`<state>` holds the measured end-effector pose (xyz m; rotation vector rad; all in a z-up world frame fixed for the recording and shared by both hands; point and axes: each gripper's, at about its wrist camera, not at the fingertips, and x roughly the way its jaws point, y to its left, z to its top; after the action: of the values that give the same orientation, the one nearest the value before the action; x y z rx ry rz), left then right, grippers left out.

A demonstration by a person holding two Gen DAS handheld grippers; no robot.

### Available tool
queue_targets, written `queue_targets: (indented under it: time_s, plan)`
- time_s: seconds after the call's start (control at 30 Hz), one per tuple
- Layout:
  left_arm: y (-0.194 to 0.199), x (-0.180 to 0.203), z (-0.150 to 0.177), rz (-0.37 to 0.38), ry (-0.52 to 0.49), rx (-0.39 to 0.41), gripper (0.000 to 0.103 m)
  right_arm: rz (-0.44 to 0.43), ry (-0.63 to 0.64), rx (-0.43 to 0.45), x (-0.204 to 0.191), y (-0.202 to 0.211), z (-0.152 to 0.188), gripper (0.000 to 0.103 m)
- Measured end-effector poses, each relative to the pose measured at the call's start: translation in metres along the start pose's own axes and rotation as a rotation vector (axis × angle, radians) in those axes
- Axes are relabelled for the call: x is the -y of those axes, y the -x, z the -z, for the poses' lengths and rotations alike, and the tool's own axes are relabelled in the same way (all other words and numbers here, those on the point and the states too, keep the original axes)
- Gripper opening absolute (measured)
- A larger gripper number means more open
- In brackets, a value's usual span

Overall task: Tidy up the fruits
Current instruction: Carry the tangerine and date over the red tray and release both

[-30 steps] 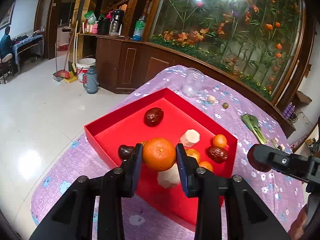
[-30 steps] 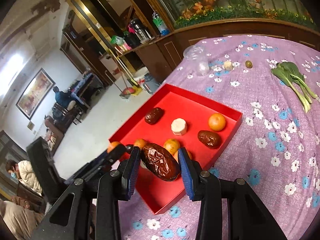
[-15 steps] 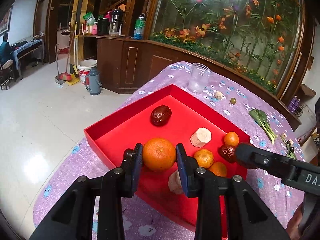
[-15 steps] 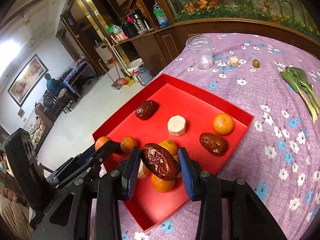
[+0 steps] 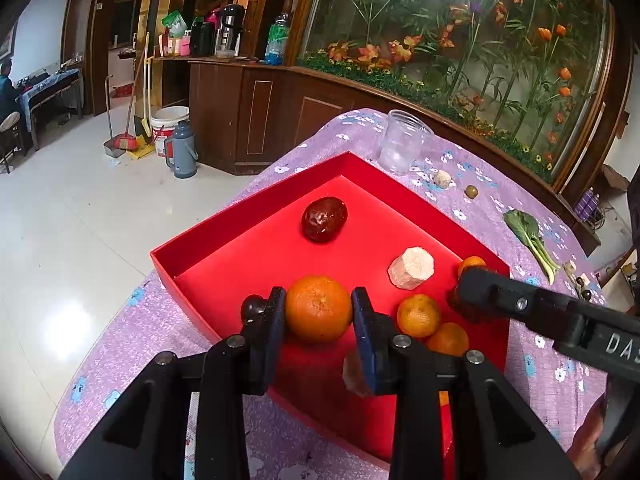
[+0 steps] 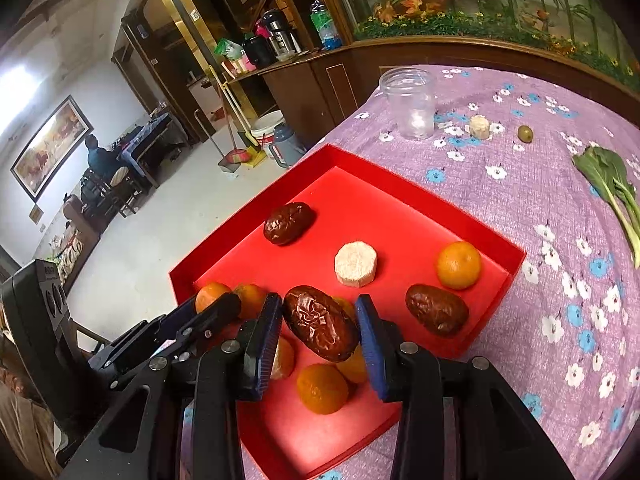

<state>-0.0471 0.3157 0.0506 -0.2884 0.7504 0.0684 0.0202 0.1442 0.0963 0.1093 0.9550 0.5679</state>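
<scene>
My left gripper point(image 5: 319, 316) is shut on an orange mandarin point(image 5: 319, 309) just above the near part of the red tray point(image 5: 256, 216). My right gripper point(image 6: 319, 326) is shut on a wrinkled brown date point(image 6: 320, 328) over the tray point(image 6: 440, 208), and its black finger point(image 5: 520, 304) reaches in from the right of the left wrist view. In the tray lie a date point(image 5: 324, 219), a pale root slice point(image 5: 411, 268), several mandarins point(image 5: 418, 315) and another date point(image 6: 436, 309). The left gripper point(image 6: 216, 312) shows at the lower left of the right wrist view.
The tray rests on a purple flowered tablecloth point(image 6: 540, 184). Beyond it stand a clear plastic jar point(image 6: 412, 102), a pale slice point(image 6: 479, 126), a green olive-like fruit point(image 6: 525, 133) and a leafy green point(image 6: 612, 188). A wooden cabinet point(image 5: 256, 120) and tiled floor lie past the table's edge.
Both grippers have sunk a little and moved in over the tray with their fruit still held. The right gripper's finger has come further into the left wrist view.
</scene>
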Motion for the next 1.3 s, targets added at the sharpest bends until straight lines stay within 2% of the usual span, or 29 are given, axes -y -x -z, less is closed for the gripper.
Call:
queue_targets:
  time_s: [0.47,0.63,0.77,0.97,1.17,1.3]
  plan:
    - [0.0,0.0,-0.001,-0.001,-0.001,-0.001,0.032,0.01,-0.013,0.036,0.001,0.003,-0.011,0.038]
    - [0.007,0.003,-0.002,0.01,-0.007,0.026,0.032,0.01,-0.008,0.071,-0.001,0.02,-0.012,0.035]
    - [0.015,0.005,-0.003,0.054,0.012,0.024,0.032,0.03,-0.003,0.091,-0.001,0.036,-0.012,0.035]
    - [0.042,0.018,0.001,0.045,-0.007,0.065,0.032,0.052,-0.051,0.122,0.017,0.063,0.007,0.035]
    - [0.054,0.039,-0.007,0.044,-0.075,0.087,0.032,0.063,-0.054,0.204,0.032,0.12,0.014,0.035]
    - [0.064,0.043,-0.038,0.08,-0.081,0.083,0.032,0.082,-0.031,0.304,0.035,0.196,-0.018,0.035]
